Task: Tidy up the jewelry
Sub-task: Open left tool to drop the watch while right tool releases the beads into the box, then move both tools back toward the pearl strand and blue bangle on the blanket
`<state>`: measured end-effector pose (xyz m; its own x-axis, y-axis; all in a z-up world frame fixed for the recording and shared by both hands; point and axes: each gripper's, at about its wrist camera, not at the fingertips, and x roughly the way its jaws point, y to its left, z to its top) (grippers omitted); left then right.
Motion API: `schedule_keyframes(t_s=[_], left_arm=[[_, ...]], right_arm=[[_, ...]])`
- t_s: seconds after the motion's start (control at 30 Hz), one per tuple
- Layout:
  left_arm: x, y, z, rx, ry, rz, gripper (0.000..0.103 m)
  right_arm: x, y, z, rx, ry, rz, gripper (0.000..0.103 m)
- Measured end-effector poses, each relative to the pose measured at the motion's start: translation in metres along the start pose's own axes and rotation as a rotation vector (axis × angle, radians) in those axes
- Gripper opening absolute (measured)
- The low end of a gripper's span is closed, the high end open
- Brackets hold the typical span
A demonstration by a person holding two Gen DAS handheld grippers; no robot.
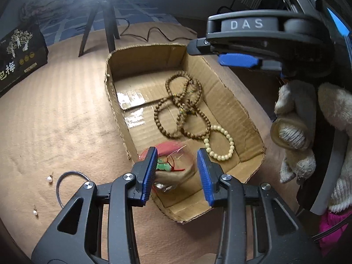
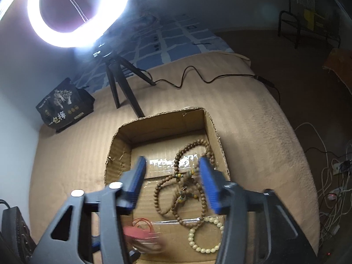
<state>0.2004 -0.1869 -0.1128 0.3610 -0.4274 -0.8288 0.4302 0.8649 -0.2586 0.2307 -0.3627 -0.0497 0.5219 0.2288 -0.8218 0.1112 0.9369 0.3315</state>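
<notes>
Most of the sorting looked done: a long brown wooden bead strand (image 1: 183, 107), a cream pearl bracelet (image 1: 220, 143) and a clear pouch of red cord and green stones (image 1: 169, 165) lay inside the open cardboard box (image 1: 110, 92) on the tan blanket. The left gripper (image 1: 177, 171) stood part open above the pouch, gripping nothing; the right gripper (image 2: 173, 184) hung open and empty over the beads. Only the left view showed what remained outside: two pearl earrings (image 1: 49, 179) and a thin grey hoop (image 1: 66, 182).

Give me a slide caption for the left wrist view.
Left gripper, fingers apart, above a red-strung pendant in a cardboard box holding wooden beads and a pearl bracelet.
</notes>
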Motion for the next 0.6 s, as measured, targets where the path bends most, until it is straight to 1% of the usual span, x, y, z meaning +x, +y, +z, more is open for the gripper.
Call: schedule_keyframes(t_s=[0.4,0.6], left_arm=[[-0.017,0.009,-0.004,-0.008,-0.016,0.010,0.038],[-0.033,0.024,-0.010,-0.015,-0.028,0.023,0.038]], right_arm=[[-0.008,0.004,-0.001,0.000,-0.003,-0.008,0.057],[-0.019,0.013,-0.007,-0.020,-0.020,0.005,0.057]])
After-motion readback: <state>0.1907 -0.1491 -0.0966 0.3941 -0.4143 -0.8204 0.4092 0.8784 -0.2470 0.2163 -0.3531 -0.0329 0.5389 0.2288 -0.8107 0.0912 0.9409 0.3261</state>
